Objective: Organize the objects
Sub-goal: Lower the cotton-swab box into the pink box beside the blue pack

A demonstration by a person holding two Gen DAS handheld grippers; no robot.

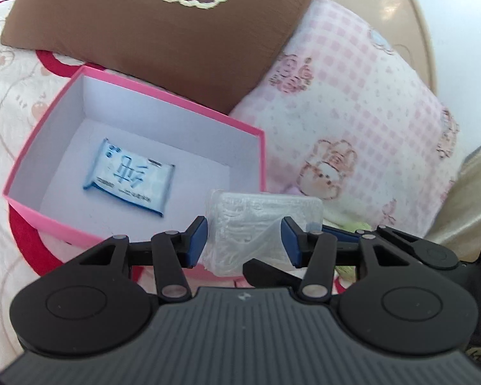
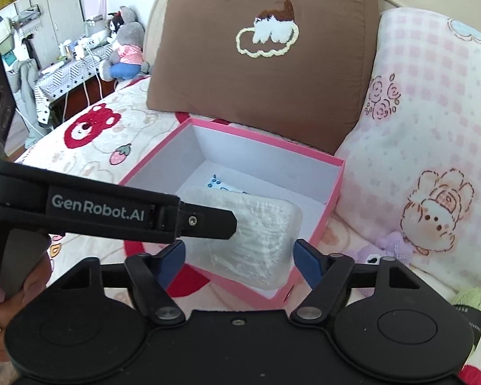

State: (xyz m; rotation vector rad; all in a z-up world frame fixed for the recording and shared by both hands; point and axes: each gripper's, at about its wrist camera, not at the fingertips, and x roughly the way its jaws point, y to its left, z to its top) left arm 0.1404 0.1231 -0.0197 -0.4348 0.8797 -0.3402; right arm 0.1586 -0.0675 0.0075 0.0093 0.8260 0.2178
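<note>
A pink box (image 1: 45, 215) with a white inside stands open on the bed; it also shows in the right wrist view (image 2: 332, 205). A blue-and-white tissue pack (image 1: 131, 176) lies flat on its floor, partly visible in the right wrist view (image 2: 216, 184). My left gripper (image 1: 243, 242) is shut on a clear plastic packet (image 1: 256, 224) and holds it over the box's near right corner. In the right wrist view the packet (image 2: 256, 243) lies between the fingers of my right gripper (image 2: 239, 258), which is open, its pads apart from the packet. The left gripper's finger (image 2: 205, 221) crosses from the left.
A brown cushion (image 1: 163, 29) leans behind the box and a pink checked pillow (image 1: 352, 112) lies to its right. The bedspread (image 2: 112, 134) spreads to the left. A plush toy (image 2: 126, 48) and a cluttered table (image 2: 67, 70) stand beyond the bed.
</note>
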